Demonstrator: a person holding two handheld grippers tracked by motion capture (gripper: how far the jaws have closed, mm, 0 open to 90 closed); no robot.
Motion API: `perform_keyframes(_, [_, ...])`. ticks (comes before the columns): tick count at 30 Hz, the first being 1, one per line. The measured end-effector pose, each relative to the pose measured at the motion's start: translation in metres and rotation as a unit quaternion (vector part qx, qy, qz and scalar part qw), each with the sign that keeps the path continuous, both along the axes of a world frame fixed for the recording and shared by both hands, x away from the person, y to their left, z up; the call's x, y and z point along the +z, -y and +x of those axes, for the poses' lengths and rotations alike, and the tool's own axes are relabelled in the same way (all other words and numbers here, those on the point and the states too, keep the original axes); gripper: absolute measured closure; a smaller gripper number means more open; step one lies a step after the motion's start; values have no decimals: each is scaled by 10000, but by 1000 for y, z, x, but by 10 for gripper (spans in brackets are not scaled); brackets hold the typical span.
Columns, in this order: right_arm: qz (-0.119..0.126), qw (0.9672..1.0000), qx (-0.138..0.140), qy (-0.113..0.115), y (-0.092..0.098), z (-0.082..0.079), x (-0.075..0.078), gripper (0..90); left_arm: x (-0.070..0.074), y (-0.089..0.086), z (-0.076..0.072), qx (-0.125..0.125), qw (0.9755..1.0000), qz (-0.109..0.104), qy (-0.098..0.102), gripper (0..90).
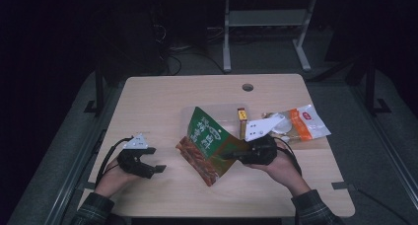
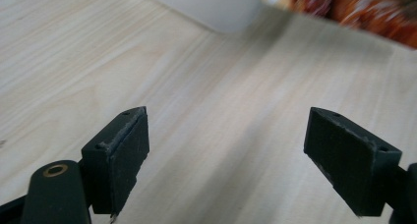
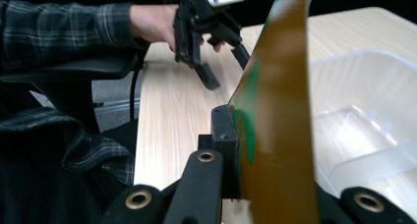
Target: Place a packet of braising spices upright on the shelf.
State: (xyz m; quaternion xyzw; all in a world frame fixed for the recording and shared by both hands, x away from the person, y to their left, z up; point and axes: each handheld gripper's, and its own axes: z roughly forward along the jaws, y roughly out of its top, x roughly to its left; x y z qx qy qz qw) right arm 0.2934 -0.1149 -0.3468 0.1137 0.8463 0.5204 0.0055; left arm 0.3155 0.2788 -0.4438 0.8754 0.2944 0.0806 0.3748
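On the near left of the worktop (image 1: 148,94), the left tool (image 1: 156,160) hangs just above the bare wood, its jaws spread wide with nothing between them. Right of it, the right tool (image 1: 226,156) is clamped tight on a green snack bag (image 1: 209,141), held tilted before a clear tray (image 1: 190,112). Far right lies an orange packet (image 1: 305,122).

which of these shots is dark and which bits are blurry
High view: dim overall, room behind the table nearly black. Left gripper view: bright, jaws sharp, the orange snack bag at the top out of focus. Right gripper view: the clamped green snack bag is soft and close.
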Motion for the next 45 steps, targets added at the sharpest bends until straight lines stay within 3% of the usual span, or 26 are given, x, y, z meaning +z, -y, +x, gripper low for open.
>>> perform_keyframes(3, [86, 10000, 24, 41, -1, -1, 8, 900, -2, -2, 1, -11, 9999, 122, 10, 167])
perform_keyframes(9, [246, 9996, 10, 129, 1, 1, 22, 900, -1, -3, 1, 46, 9999, 28, 89, 158])
perform_keyframes(11, [314, 9994, -3, 158, 4, 1, 27, 900, 0, -3, 1, 89, 9999, -90, 62, 152])
perform_keyframes(16, [476, 9986, -71, 209, 11, 2, 37, 900, 0, -5, 3, 84, 9999, -42, 105, 146])
perform_keyframes(24, [248, 9989, -276, 302, 12, 18, 47, 900, -1, -5, 3, 132, 9998, -91, 119, 145])
perform_keyframes(29, [54, 9987, -356, 347, 9, 32, 55, 900, -3, -4, 4, 69, 9999, 32, 130, 145])
perform_keyframes(34, [-59, 9983, -420, 388, 3, 46, 62, 900, -4, -3, 3, 83, 9999, 16, 133, 145])
perform_keyframes(45, [-259, 9977, -503, 384, -10, 71, 61, 900, -5, -1, 3, 49, 9999, 78, 114, 146])
